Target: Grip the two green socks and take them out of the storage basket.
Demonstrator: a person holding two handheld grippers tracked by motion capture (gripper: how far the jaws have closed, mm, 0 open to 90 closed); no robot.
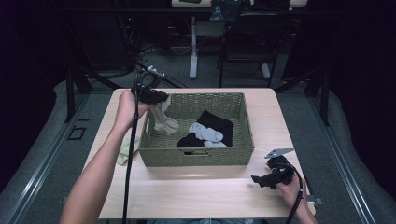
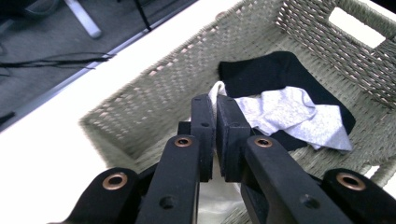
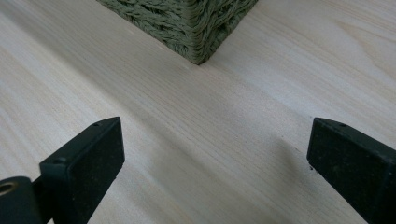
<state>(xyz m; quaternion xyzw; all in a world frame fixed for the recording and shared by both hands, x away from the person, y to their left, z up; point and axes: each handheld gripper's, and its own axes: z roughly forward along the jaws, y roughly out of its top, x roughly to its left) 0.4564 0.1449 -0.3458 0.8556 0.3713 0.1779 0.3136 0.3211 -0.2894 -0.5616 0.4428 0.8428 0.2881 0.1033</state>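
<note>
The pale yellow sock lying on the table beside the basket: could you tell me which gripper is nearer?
Left gripper, above the pale yellow sock; right gripper is across the table.

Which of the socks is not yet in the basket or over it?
The pale yellow-green sock lying on the table, left of the basket. The cream sock hangs from the left claw; the grey and black ones lie inside.

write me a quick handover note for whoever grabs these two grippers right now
Left gripper: shut on a cream sock, which hangs over the left rim of the woven green basket.
Right gripper: open, holding nothing, low over the pale wooden table right of the basket.
Done: a black sock and a grey sock lie in the basket.
Left: drop the cream sock in, then probably fetch the pale cloth piece on the table left of the basket.
</note>
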